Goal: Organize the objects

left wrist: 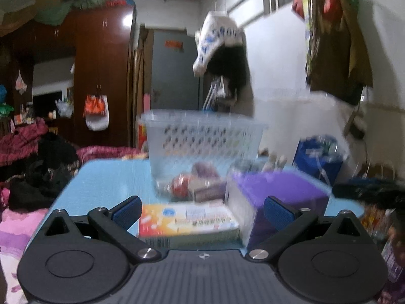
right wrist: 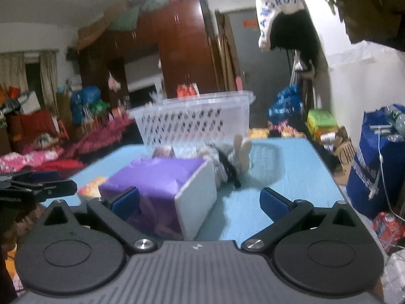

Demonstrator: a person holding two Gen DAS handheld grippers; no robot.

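A clear perforated basket [left wrist: 202, 136] [right wrist: 195, 120] stands at the far side of a light blue table [left wrist: 106, 179] [right wrist: 286, 177], with a red item [left wrist: 181, 183] and other small packs showing through its wall. A purple box with white ends [left wrist: 278, 192] [right wrist: 162, 185] lies in front of it. A flat orange and white carton [left wrist: 187, 221] rests between the fingers of my open left gripper [left wrist: 202, 211]. My right gripper [right wrist: 200, 200] is open around the purple box's near end. A plush toy [right wrist: 235, 157] lies beside the basket. The left gripper [right wrist: 38, 186] shows at the right wrist view's left edge.
Piled clothes and bedding [left wrist: 30, 162] [right wrist: 50, 152] lie left of the table. A blue bag [left wrist: 321, 157] [right wrist: 377, 167] stands to the right. Clothes and a white bag [left wrist: 217, 40] [right wrist: 276, 10] hang above. A dark wardrobe [left wrist: 101, 76] lines the back.
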